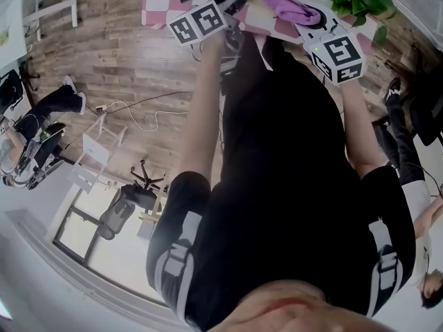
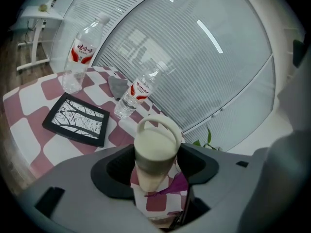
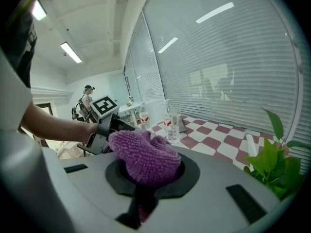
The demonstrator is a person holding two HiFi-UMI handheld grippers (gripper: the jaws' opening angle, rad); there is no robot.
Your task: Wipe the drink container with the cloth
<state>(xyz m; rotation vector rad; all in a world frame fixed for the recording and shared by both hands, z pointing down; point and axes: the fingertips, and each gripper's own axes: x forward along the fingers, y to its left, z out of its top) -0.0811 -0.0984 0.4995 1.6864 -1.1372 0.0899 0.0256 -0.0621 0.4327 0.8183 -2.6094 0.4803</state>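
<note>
Left gripper (image 1: 235, 2), upper middle of the head view, clamps the cream bottle (image 2: 154, 152) over the checked table (image 2: 29, 110), arm stretched forward. Right gripper (image 1: 315, 19), upper right, pinches the purple cloth (image 3: 146, 159) near the bottle.

Two bottles (image 2: 80, 52), one drink container (image 2: 154, 152), one cloth (image 3: 146, 159).

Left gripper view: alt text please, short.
The left hand-held gripper clamps a cream drink container with a loop handle over a pink-and-white checked table. Behind it are two water bottles, a black-framed picture and window blinds.
</note>
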